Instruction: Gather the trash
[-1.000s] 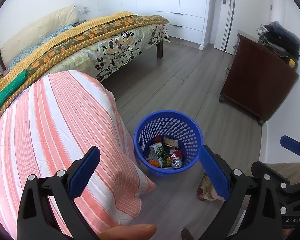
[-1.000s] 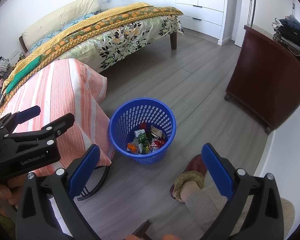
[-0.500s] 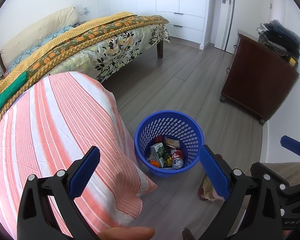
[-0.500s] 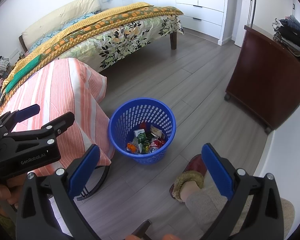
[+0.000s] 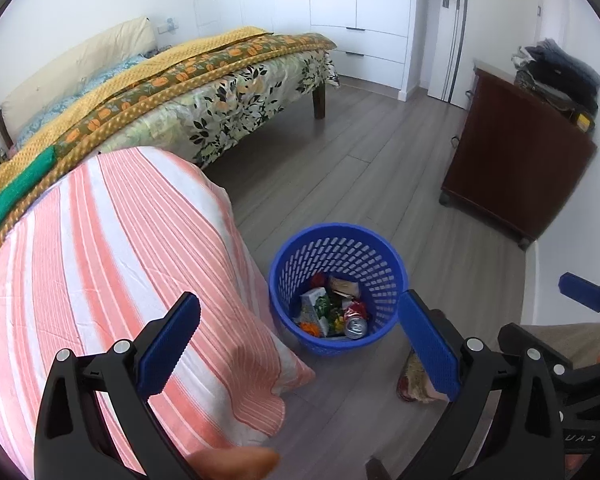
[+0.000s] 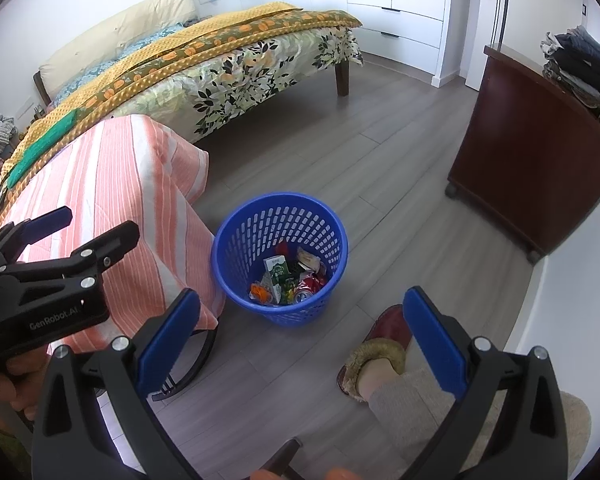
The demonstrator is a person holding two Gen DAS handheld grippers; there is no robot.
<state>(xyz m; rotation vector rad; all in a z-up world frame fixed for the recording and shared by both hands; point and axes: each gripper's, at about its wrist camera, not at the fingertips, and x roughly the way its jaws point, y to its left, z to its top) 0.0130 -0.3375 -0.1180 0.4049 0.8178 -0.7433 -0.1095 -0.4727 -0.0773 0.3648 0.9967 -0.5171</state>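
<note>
Blue basket (image 6: 280, 258) on the floor beside the striped-cloth table (image 6: 112, 184), holding the collected trash (image 6: 292, 276) (carton, can, wrappers), with left gripper (image 5: 296, 344) and right gripper (image 6: 296, 340) both spread, empty, held above, seemingly finished.

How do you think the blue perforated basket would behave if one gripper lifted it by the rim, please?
The blue basket looks like thin perforated plastic, so it is probably light and its rim may flex when pinched. The trash, including a can and a carton, only covers the bottom, adding little weight. Lifted from one side, it would likely tilt and the loose contents shift.
</note>
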